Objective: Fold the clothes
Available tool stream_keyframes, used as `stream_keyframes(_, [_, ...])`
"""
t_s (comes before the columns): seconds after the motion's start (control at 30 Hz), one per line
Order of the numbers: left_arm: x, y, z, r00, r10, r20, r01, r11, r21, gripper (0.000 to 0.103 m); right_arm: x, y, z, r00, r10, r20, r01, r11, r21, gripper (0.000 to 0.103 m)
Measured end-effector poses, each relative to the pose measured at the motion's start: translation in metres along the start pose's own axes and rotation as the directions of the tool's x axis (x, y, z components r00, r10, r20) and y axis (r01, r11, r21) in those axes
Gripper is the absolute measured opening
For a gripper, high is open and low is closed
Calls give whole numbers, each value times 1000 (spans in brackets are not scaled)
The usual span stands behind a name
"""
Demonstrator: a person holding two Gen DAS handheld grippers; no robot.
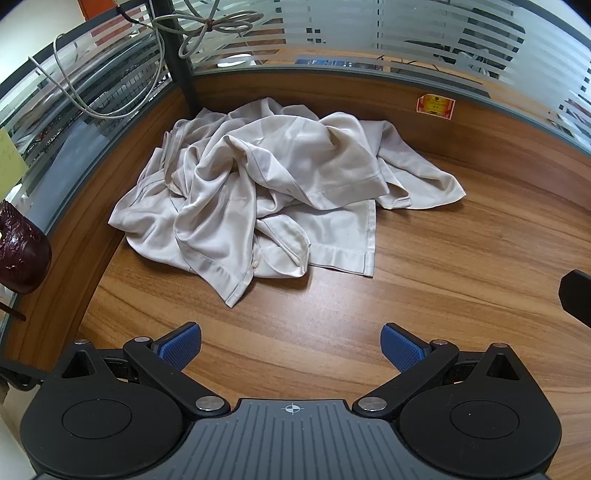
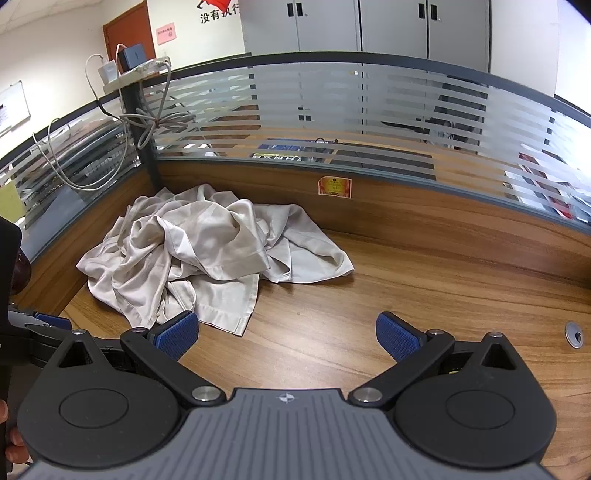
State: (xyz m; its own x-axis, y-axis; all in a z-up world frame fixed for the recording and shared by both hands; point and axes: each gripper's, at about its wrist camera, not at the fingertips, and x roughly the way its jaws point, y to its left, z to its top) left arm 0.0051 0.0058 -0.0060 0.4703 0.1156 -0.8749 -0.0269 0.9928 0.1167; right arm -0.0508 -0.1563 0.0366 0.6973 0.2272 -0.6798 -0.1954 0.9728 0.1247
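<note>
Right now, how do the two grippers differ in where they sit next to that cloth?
The left gripper hovers over bare desk, short of the crumpled cloth. The right gripper has one blue pad at the cloth's near hem, seemingly not touching. Both are open and empty.

My wood-grain desk [image 2: 424,295] sits enclosed by a curved partition [image 2: 369,110] of striped frosted glass. Beyond it I note grey cabinets [image 2: 369,22], a brown door [image 2: 129,33], white walls.
</note>
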Motion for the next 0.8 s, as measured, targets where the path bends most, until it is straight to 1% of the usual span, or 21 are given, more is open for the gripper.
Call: stream_keyframes(0.8, [6,1,-3,1000,-10,-29,9,1000,-7,103,3,0,0,1000,-9,-23,9,1000,-1,103])
